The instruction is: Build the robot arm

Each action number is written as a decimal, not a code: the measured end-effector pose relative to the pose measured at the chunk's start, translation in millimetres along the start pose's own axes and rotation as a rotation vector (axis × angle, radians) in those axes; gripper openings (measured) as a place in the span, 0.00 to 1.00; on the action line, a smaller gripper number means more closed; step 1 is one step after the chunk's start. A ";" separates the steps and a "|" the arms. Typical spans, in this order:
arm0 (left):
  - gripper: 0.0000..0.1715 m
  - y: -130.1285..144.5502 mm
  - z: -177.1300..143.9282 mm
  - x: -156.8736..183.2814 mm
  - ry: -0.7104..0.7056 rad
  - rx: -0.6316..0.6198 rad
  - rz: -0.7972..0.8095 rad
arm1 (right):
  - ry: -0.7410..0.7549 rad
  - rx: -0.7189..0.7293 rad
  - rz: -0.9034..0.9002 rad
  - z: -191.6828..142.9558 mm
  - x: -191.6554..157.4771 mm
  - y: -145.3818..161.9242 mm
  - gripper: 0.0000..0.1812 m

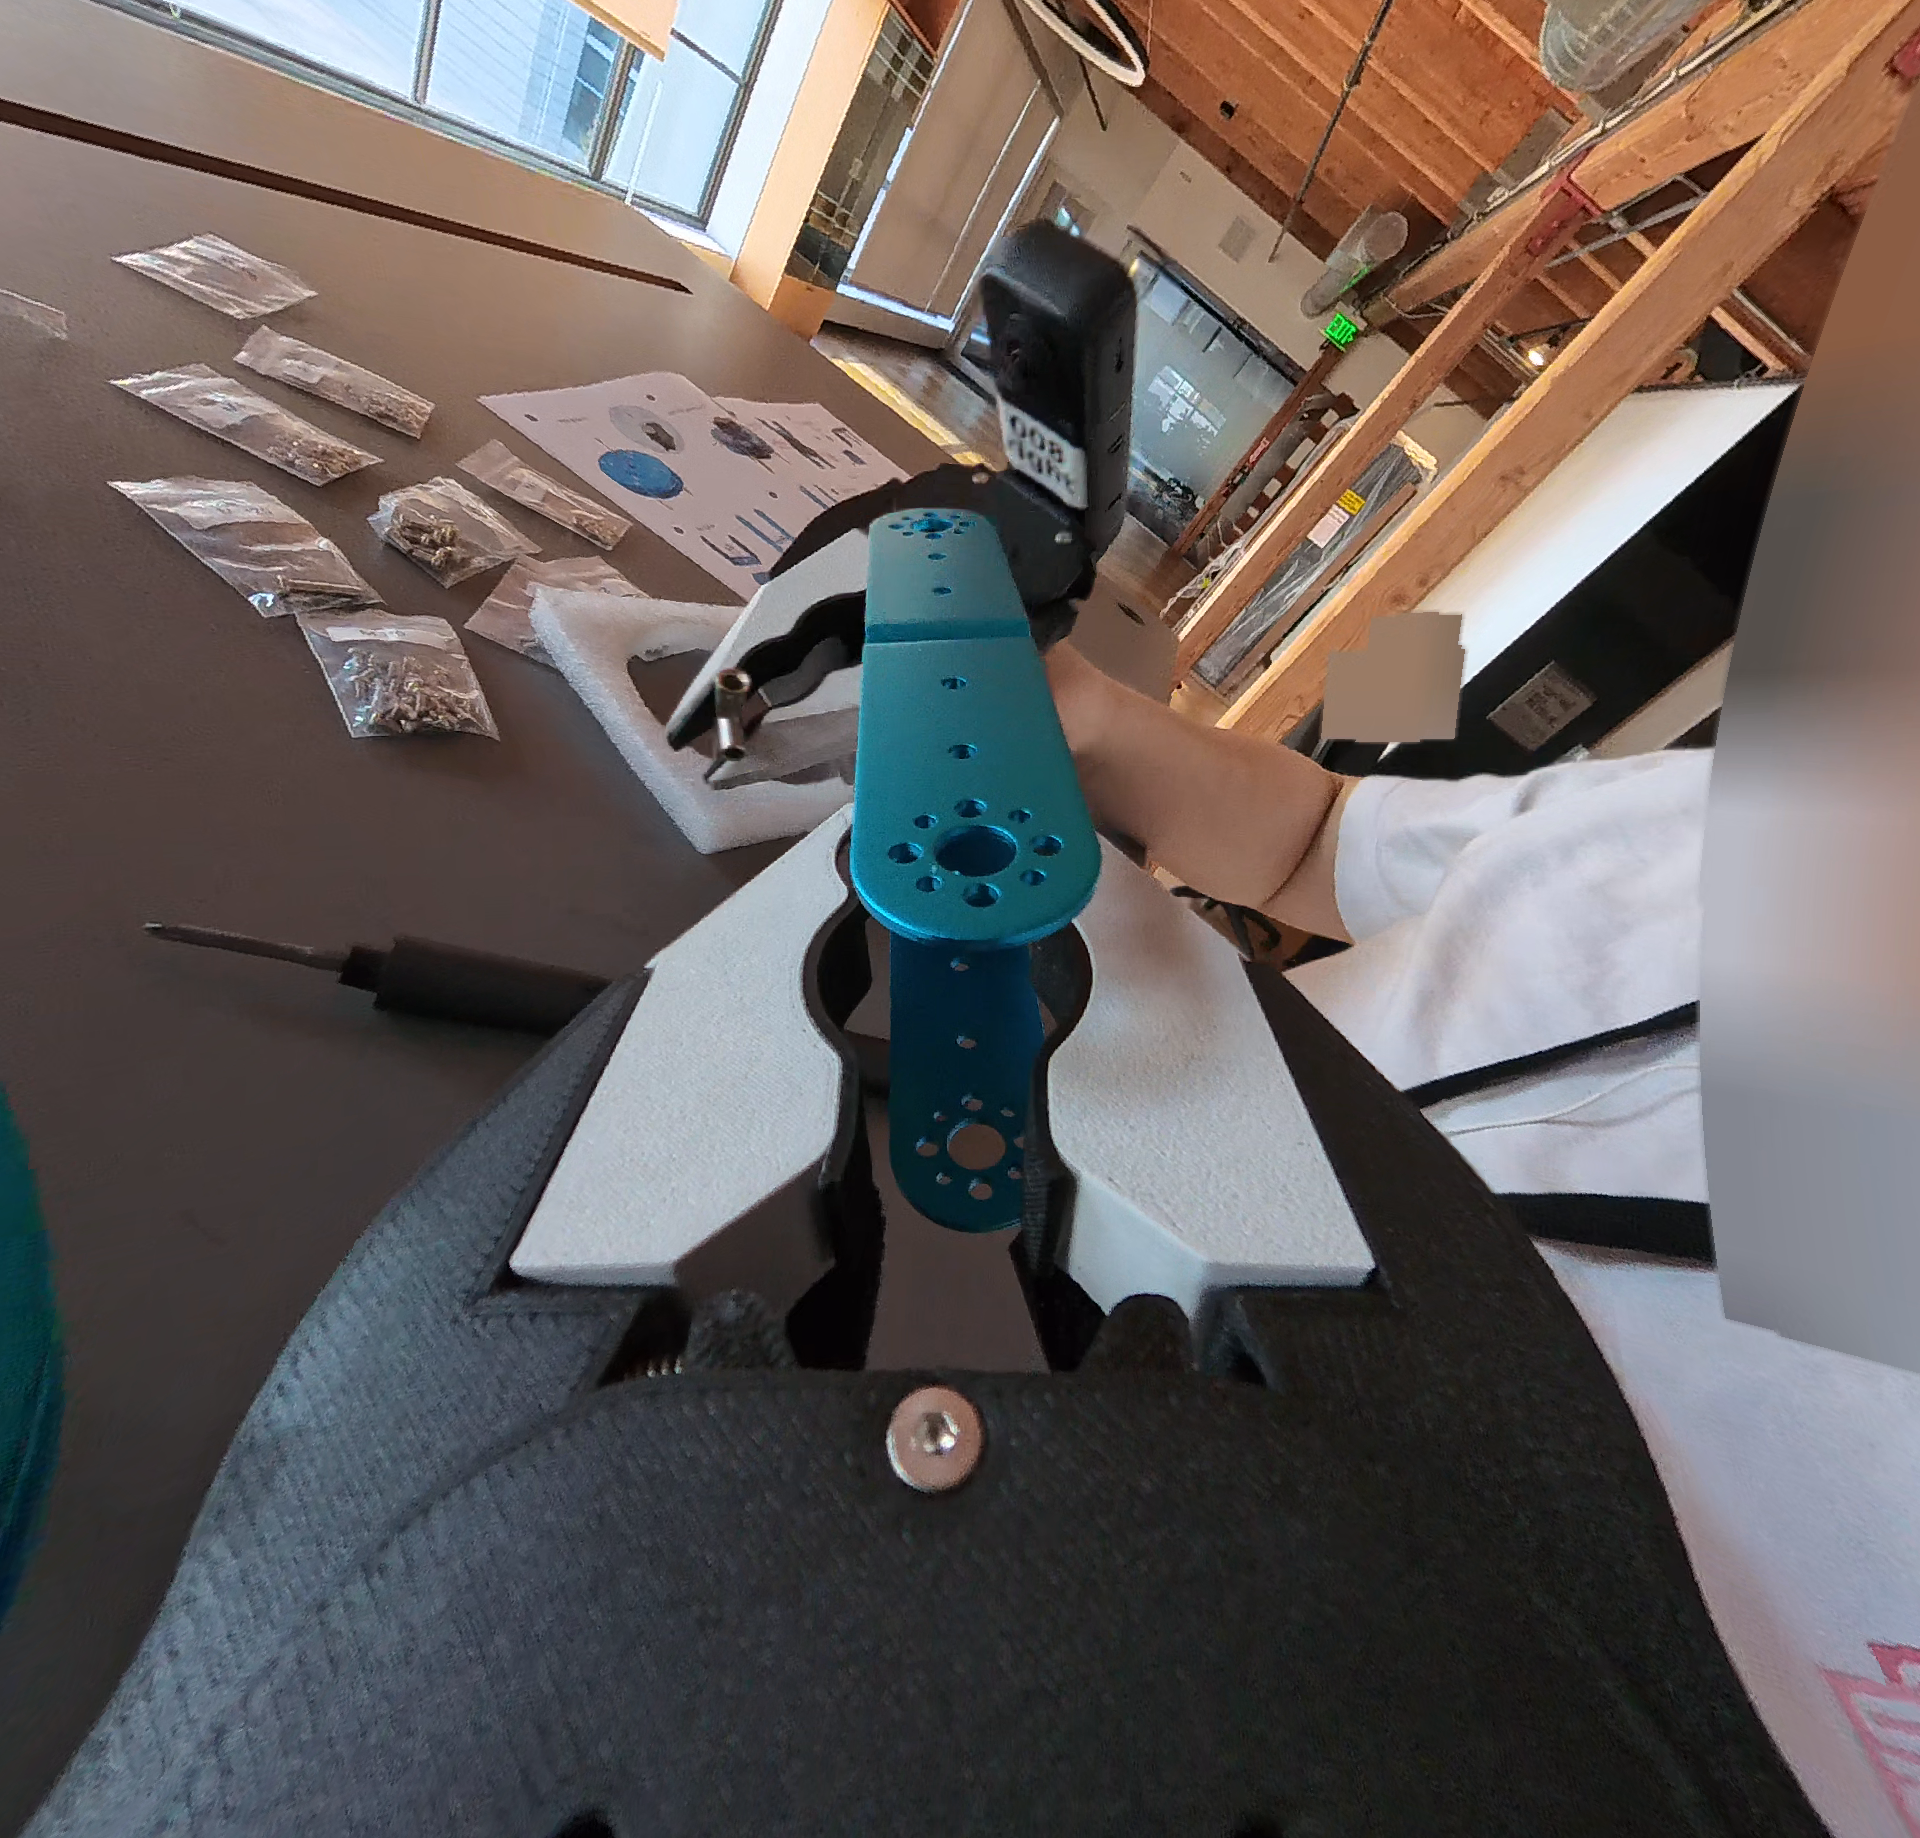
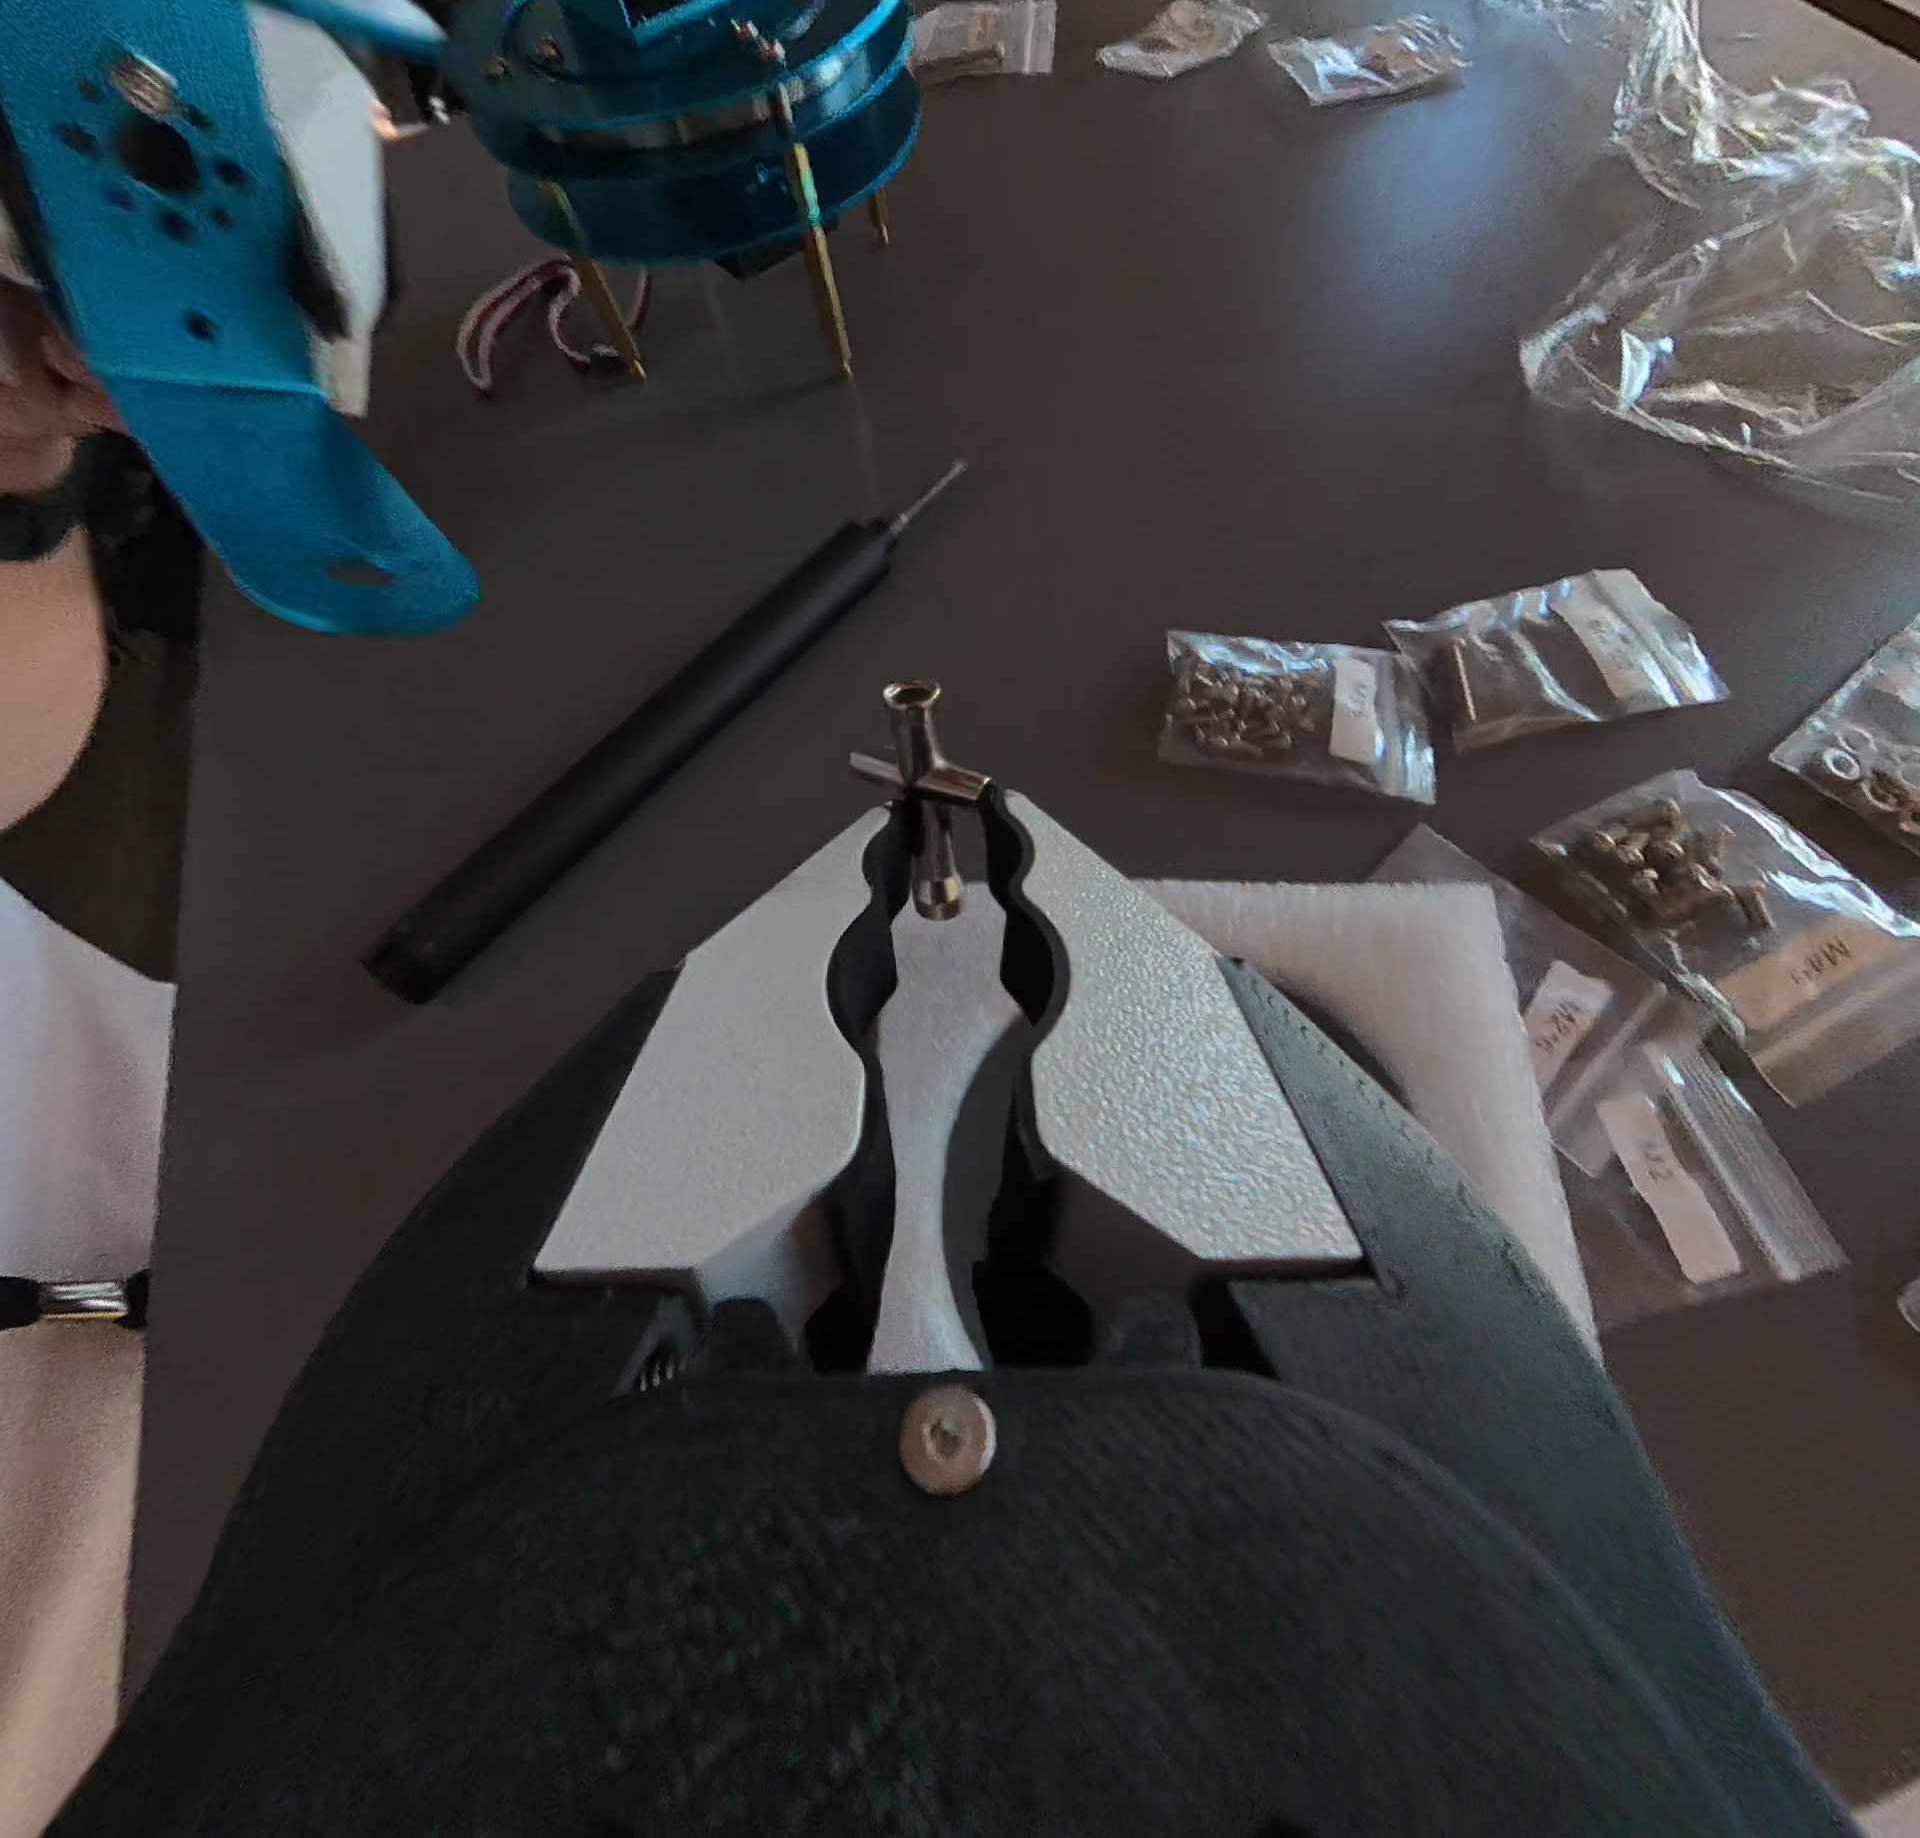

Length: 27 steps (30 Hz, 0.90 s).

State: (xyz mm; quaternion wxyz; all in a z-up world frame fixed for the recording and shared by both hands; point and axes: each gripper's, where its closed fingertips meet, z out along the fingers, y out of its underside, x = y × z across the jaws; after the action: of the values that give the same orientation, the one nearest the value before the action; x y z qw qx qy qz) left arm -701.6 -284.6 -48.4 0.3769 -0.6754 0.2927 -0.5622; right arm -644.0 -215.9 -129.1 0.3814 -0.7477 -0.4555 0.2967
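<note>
Between the white fingers of the left gripper (image 1: 961, 967) sits a blue metal bracket (image 1: 971, 739), a bent plate drilled with holes: the jaws pinch its lower arm, and its upper arm runs out beyond the fingertips, above the dark table (image 1: 208, 1113). Just beyond the bracket's far end, the right gripper (image 2: 943, 814) is pressed together on a small silver cross wrench (image 2: 925, 786), nipped at the very tips with its socket ends sticking out past them. Under that gripper lies a white foam pad (image 2: 1382, 967). Left of it, a black screwdriver (image 2: 665, 739) lies on the table. Bags of screws (image 2: 1294, 713) lie to the right, near the pad. At the far left stands a blue round base (image 2: 696, 105) on brass posts.
</note>
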 end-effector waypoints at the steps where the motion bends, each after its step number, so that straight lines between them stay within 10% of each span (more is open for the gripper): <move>1: 0.15 -0.5 2.7 -3.8 -0.005 -0.012 -0.003 | -0.016 0.006 -0.006 -1.6 -3.7 -5.4 0.07; 12: 0.15 14.4 69.7 -18.5 0.114 -0.223 -0.178 | 0.435 -0.233 -0.678 -64.5 3.9 -9.7 0.04; 27: 0.15 18.9 96.2 -14.8 0.196 -0.166 -0.242 | 0.692 -0.367 -0.788 -66.1 6.8 -9.6 0.04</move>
State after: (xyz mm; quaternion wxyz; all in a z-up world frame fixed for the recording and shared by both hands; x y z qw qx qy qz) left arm -609.6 -265.4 -80.3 0.2189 -0.6766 0.2901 -0.6405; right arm -593.3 -226.7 -86.5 0.4543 -0.6289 -0.5930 -0.2154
